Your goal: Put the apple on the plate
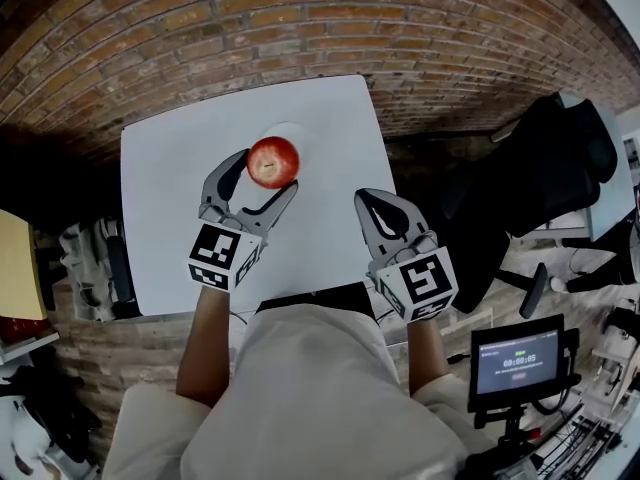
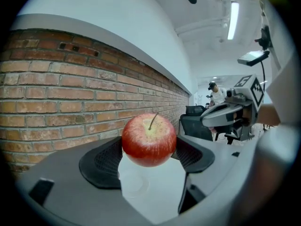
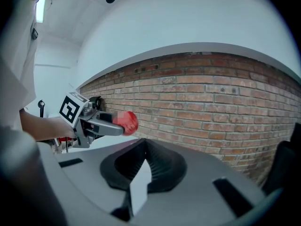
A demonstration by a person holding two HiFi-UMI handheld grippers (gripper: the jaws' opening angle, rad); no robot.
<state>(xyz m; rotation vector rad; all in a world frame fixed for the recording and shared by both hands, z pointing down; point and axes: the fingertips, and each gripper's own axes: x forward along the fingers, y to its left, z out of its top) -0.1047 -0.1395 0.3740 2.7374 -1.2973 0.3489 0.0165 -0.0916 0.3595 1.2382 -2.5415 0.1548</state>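
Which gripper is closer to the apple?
Left. The left hand-held gripper is shut on the apple, holding it over the plate. The right hand-held gripper is shut, empty, and off to the apple's right, not touching it.

The white table (image 1: 165,208) stands with its far edge near a brick wall (image 1: 300,28). A single white plate (image 1: 290,130) lies on it (faint against the white top, partly hidden in the head view), toward the far edge, about mid-width.

Lab: brick wall (image 1: 300,28), monitor (image 1: 517,360), office chair (image 1: 545,168)
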